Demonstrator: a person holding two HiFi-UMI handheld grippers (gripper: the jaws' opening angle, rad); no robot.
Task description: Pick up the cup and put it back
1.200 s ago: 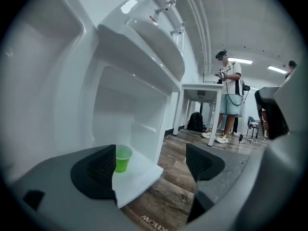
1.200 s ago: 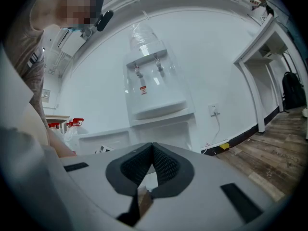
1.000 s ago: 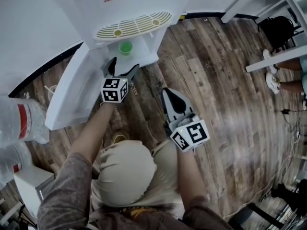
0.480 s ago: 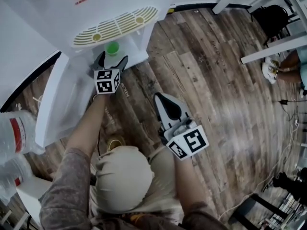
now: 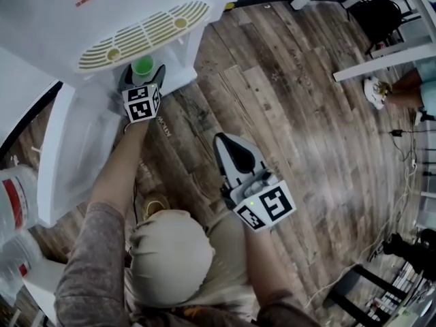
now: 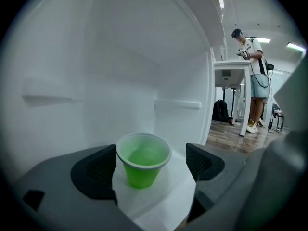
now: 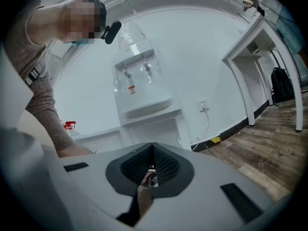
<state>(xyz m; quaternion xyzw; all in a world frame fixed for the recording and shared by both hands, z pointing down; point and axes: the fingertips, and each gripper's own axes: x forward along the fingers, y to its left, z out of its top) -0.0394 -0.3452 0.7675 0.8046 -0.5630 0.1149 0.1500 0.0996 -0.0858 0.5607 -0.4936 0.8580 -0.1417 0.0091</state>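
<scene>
Cup (image 6: 143,160) between spread jaws of left gripper (image 6: 149,165), untouched.

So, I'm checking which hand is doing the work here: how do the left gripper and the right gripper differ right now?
The left gripper's jaws stand apart with the green cup between them; the right gripper's jaws are shut together on nothing. The left gripper reaches into the white dispenser's recess, while the right gripper hangs over the wood floor, away from it. Both carry a marker cube.
</scene>
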